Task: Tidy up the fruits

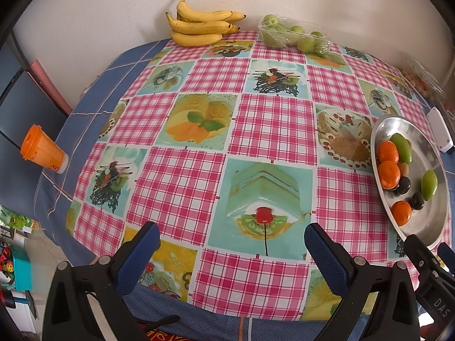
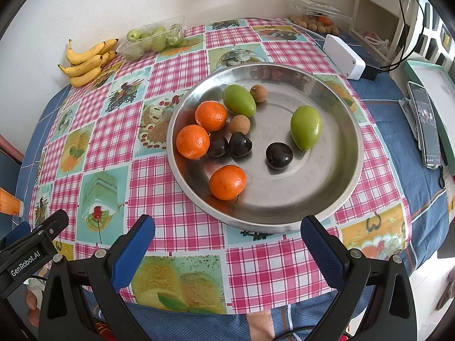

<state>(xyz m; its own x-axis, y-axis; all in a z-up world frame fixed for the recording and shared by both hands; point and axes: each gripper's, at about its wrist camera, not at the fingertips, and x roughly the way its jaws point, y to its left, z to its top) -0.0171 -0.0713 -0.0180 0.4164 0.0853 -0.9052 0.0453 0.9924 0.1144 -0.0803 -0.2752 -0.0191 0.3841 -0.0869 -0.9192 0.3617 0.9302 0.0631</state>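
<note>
1. Right hand-held gripper: jaws spread wide, nothing between them, hovering at the near rim of the steel tray.
2. Left hand-held gripper: also spread & empty, over bare tablecloth w/ the tray off to its right.
3. Tray contents, mixed: three mandarins on the left side, two green oval fruits, three dark cherries, two small brown longans. Kinds partly clustered, not cleanly grouped.
4. Farther out on the table: bananas by the wall, clear punnet of green fruit beside them, another clear box w/ brown fruit at the far right corner.
5. Progress, as a judgement: scene fits either fruit gathered into the tray from the packs, or tray fruit awaiting sorting out by kind. Can't settle which.
</note>
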